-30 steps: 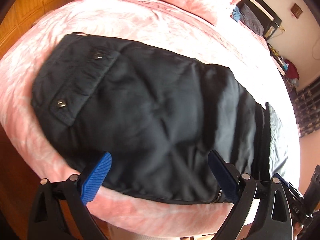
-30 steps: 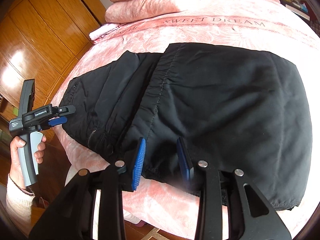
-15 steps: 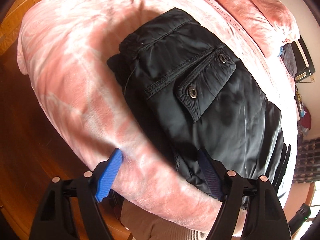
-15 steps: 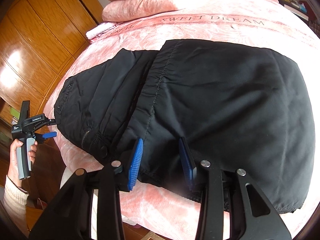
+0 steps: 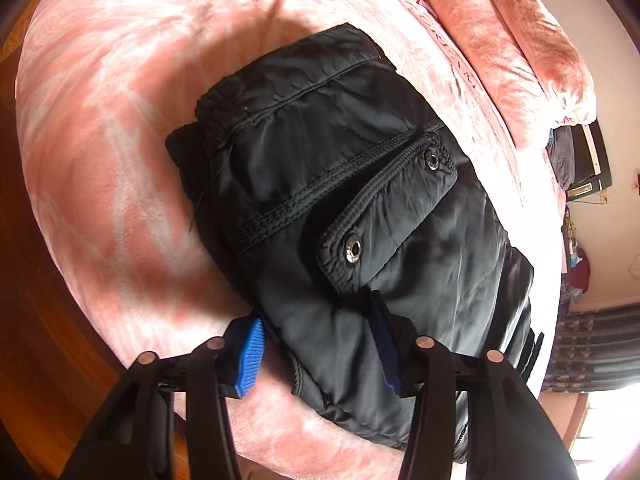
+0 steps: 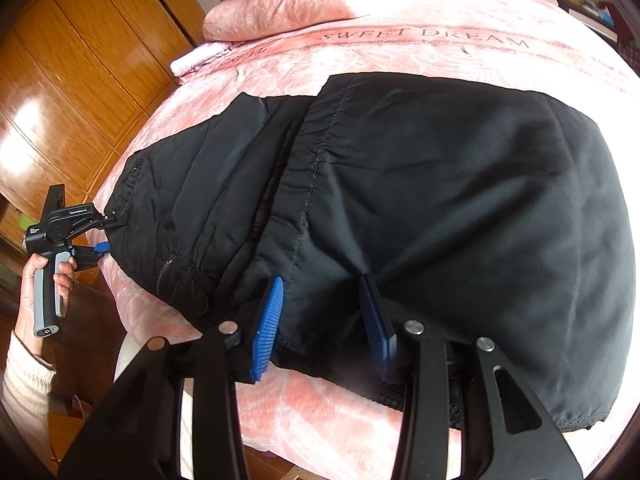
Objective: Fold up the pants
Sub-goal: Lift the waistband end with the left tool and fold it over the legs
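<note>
Black pants (image 6: 440,208) lie on the pink bed (image 6: 400,60). The left gripper (image 5: 320,344) is closing its fingers around a fold of them without pinching it yet. The right gripper (image 6: 324,320) is easing open, cloth bunched between its fingers.

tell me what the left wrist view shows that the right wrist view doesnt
Only the left wrist view: the snap-buttoned pocket flap close up, and the left gripper closing over the pants' edge.
Only the right wrist view: the "SWEET DREAM" lettering, the wooden wardrobe, a hand holding the left gripper, and the right gripper opening slightly around fabric.
Both: the black pants on the pink bedspread.
</note>
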